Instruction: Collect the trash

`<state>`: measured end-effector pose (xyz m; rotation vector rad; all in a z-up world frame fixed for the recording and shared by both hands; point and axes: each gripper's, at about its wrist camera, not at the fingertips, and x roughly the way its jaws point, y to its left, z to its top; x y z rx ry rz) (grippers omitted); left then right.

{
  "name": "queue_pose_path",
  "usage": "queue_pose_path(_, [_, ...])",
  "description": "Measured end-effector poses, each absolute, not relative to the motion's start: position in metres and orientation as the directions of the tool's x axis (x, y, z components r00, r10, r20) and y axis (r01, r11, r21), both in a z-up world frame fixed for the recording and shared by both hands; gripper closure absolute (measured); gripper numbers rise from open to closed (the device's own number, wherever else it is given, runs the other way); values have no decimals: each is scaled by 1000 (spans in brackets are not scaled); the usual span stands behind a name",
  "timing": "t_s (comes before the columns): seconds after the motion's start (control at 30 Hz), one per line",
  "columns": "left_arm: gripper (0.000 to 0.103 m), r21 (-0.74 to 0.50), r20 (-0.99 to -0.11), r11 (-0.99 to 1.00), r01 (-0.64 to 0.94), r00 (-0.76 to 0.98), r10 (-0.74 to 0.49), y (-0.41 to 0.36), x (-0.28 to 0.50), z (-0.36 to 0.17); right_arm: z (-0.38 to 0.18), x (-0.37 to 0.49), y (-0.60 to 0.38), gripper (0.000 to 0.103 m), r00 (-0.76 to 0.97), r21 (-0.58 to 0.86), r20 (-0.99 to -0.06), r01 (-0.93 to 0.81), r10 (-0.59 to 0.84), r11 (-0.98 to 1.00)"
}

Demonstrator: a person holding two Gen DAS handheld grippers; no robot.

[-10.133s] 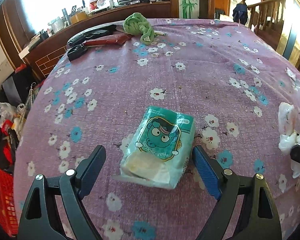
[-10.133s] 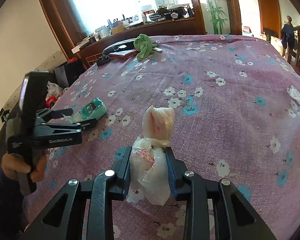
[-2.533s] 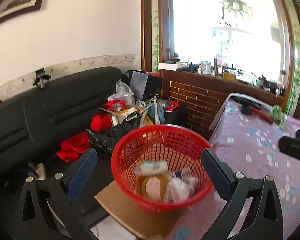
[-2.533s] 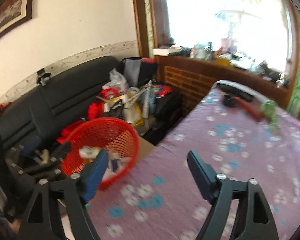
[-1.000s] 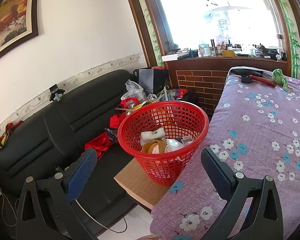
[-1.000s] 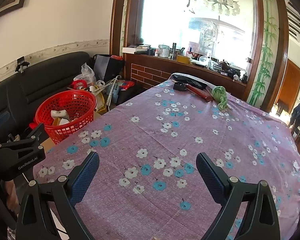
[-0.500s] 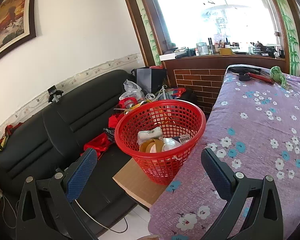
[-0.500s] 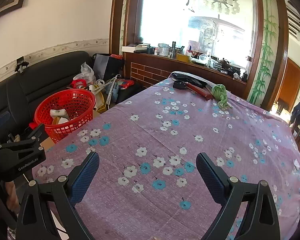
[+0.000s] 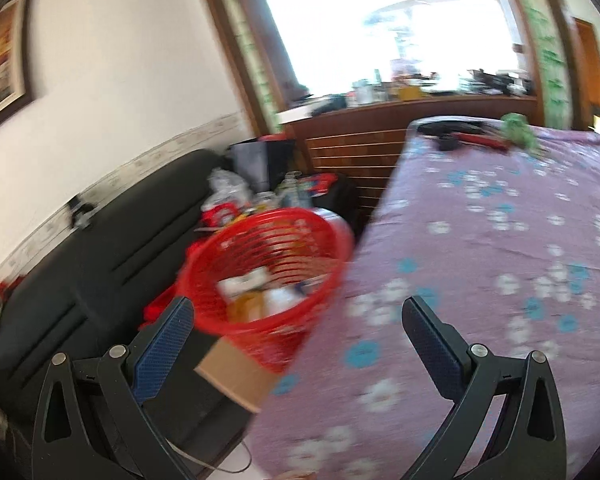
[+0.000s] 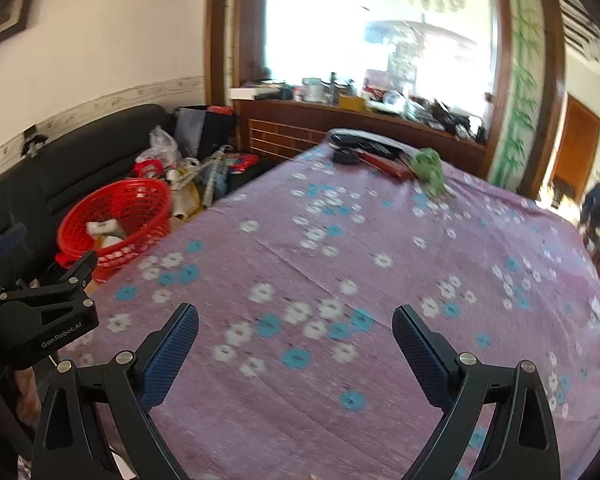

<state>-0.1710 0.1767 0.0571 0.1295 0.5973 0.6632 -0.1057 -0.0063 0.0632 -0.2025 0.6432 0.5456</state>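
- My left gripper (image 9: pixel 296 328): jaws spread wide, nothing between them; it hangs over the table edge facing the basket.
- My right gripper (image 10: pixel 296 344): jaws wide apart, empty, above the floral tablecloth (image 10: pixel 380 272), which I judge suits scanning for more trash.
- Red mesh basket (image 9: pixel 268 268): sits on a cardboard box (image 9: pixel 236 372) just beside the table, near enough for drops; wrappers and packets lie inside, blurred.
- Trash left on the cloth: none I can make out.
- Far end: green cloth (image 10: pixel 428 168), dark tools (image 10: pixel 364 148), not obviously trash.
- Black sofa (image 9: pixel 80 280) and bags crowd behind the basket; nothing blocks the table.
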Motion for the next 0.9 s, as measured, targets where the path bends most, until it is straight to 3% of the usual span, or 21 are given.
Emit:
queue_pose_path(0.3, [0,221,-680,964,-146,686,259,59,-77,38,18,-21,-149,0,598,62,-791,-134,130,989])
queue_pose_path(0.43, [0,176,-756,984,-30,636,155,16,-43,20,6,-8,-185,0,568,47,-820,-53,69,998])
queue_pose_path(0.7, [0,161,-825,987,-17,546,144,2,-11,-5,-6,0,-193,0,532,53,-843,-71,83,996])
queue_pose_path(0.9, [0,71,-829,996,-46,552,85,18,-3,-8,-11,7,-187,0,531,10,-846,-83,52,997])
